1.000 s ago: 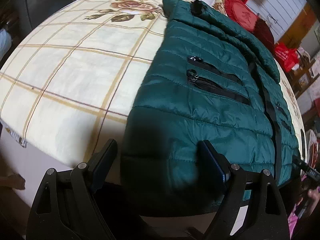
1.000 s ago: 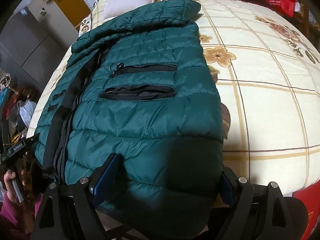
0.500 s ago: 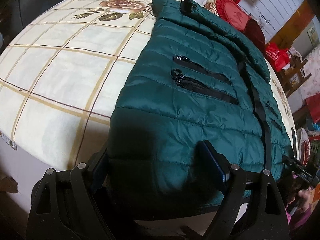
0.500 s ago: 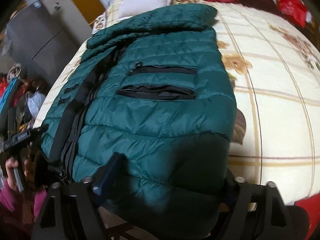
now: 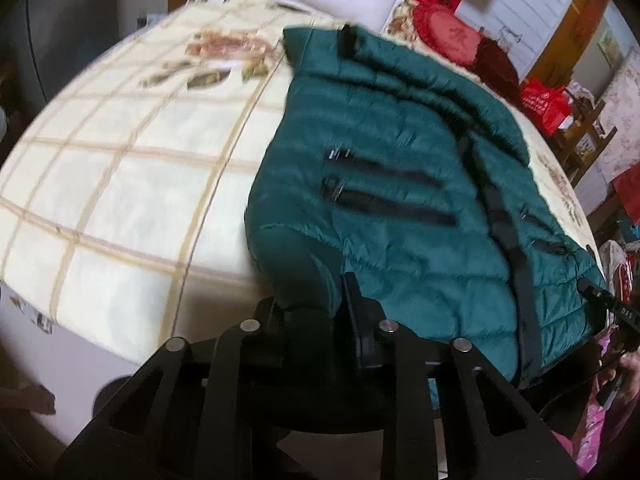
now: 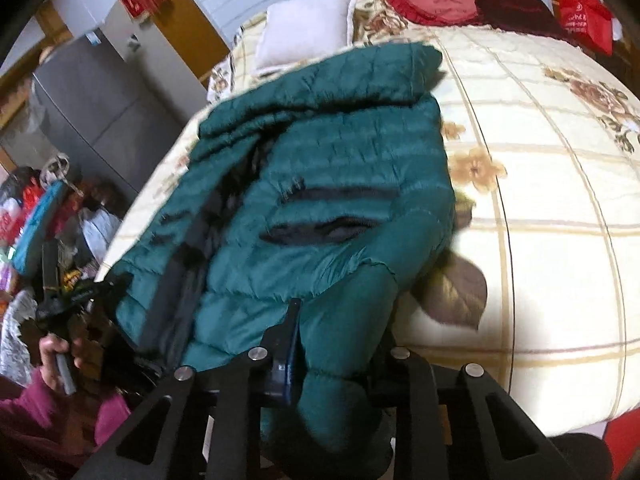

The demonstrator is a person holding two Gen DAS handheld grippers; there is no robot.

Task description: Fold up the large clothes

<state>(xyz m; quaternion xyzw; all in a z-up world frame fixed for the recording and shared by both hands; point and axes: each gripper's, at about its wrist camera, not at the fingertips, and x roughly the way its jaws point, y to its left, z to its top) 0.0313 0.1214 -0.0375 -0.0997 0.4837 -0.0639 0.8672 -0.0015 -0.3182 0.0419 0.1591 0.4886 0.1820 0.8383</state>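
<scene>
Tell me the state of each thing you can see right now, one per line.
Green puffer jacket: spread on the bed, hem corners pinched.
Left gripper: shut on the jacket hem.
Right gripper: shut on the jacket hem.
Lower pocket zipper: open.

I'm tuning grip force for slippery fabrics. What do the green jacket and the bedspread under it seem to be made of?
Green jacket: likely a thin nylon or polyester shell over puffy fill; it shows a slight sheen and stitched horizontal quilting, so probably slick.
Bedspread: looks like matte woven cotton or a blend, cream with printed tan checks and flowers; no shine. Motion blur leaves the weave unclear.
</scene>
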